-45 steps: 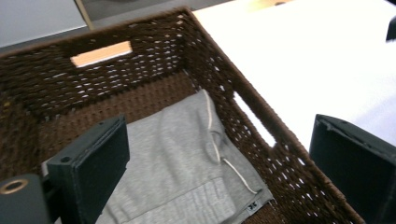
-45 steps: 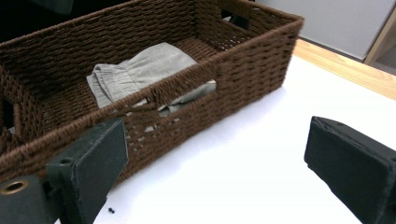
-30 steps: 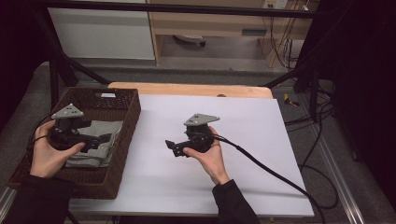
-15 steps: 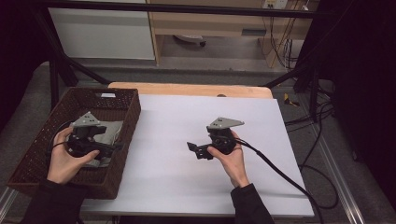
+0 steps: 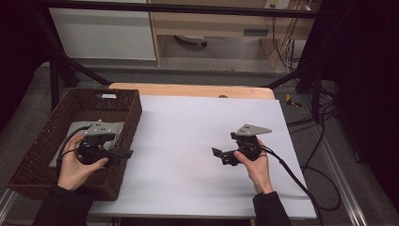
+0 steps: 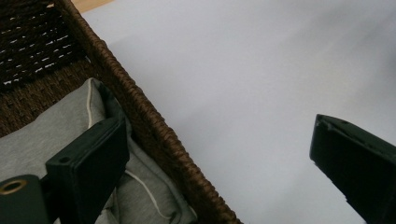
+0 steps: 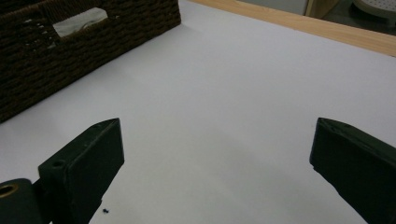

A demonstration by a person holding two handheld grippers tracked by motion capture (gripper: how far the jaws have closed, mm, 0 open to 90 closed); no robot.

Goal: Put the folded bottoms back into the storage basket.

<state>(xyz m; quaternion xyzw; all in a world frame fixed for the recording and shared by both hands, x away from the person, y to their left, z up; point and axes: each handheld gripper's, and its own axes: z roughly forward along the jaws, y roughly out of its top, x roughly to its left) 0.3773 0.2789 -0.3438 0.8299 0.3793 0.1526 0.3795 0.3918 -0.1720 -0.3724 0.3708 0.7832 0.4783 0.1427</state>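
We are holding the left gripper [image 5: 123, 154] over the near right edge of the wicker basket [image 5: 37, 141], which is sitting at nine o'clock on the white counter [image 5: 188, 141]. Its fingers are spread wide: in the left gripper view one finger [image 6: 88, 163] is hanging inside the basket above the folded grey cloth [image 6: 42, 135], and the other finger [image 6: 355, 163] is hanging outside, over the bare counter, so the woven wall [image 6: 154, 135] is running between them. We cannot tell whether the inner finger is touching the cloth yet.

The right gripper [image 5: 219, 155] is waiting at about four o'clock, well apart from the basket, its fingers gaping just as wide over the counter and gripping nothing.

Here is our worry: if we close now, we are pinching the basket wall along with the cloth, and a lift would drag the whole basket. The white drawstring [image 6: 140, 191] lying by the inner finger could also snag. And a shallow bite on the cloth is likely to catch only the top fold and slip.
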